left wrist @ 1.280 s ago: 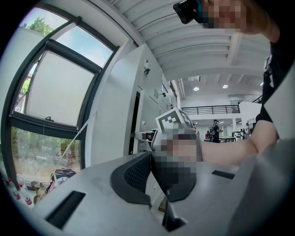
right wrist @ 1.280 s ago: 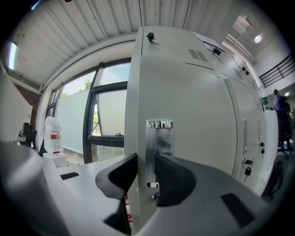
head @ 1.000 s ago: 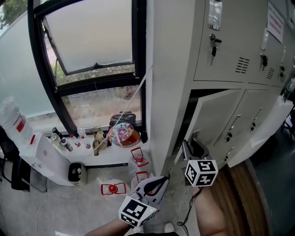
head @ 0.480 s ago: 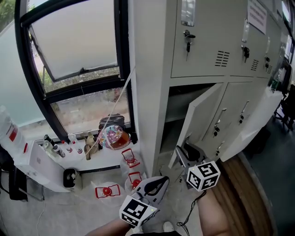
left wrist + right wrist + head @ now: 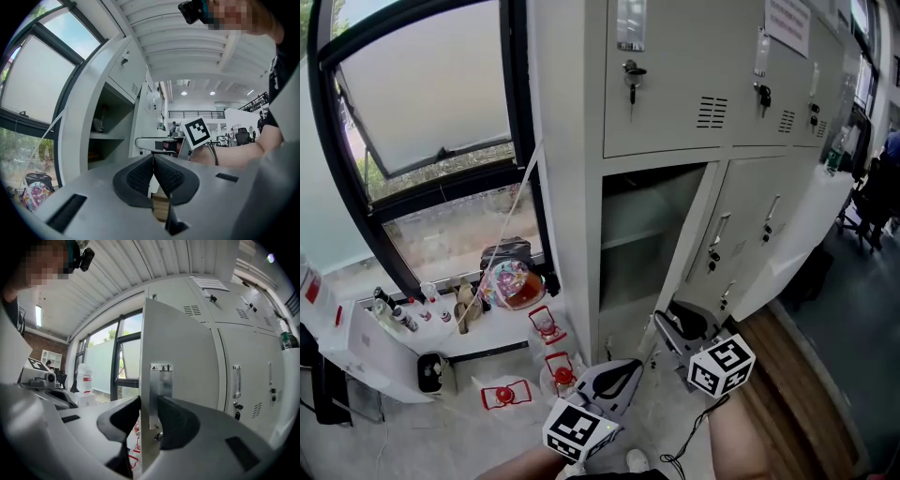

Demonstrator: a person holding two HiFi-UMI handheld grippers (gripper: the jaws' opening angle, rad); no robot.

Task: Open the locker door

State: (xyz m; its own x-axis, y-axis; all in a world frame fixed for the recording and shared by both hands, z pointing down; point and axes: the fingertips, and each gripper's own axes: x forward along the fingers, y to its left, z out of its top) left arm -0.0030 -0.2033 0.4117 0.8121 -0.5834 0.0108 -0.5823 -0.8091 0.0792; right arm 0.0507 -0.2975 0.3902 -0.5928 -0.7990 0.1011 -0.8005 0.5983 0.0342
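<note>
The grey lower locker door (image 5: pixel 689 248) stands swung out to the right, and its compartment (image 5: pixel 647 239) with a shelf is exposed. My right gripper (image 5: pixel 664 323) is low on the door's free edge. In the right gripper view the door edge and its metal handle plate (image 5: pixel 161 380) sit between the pads of the right gripper (image 5: pixel 149 413); the pads touch both sides while the jaws are opening slightly. My left gripper (image 5: pixel 630 367) hangs lower left of it, away from the door. It is shut with nothing in it (image 5: pixel 153 161).
Closed locker doors (image 5: pixel 769 225) with keys lie to the right and above (image 5: pixel 661 75). A window (image 5: pixel 422 112) is at the left, with bottles and a colourful bag (image 5: pixel 508 281) on its sill. Red items (image 5: pixel 504 394) lie on the floor.
The locker door has swung farther out to the right, showing more of the compartment. My right gripper stayed on its edge and moved with it. The left gripper has hardly moved.
</note>
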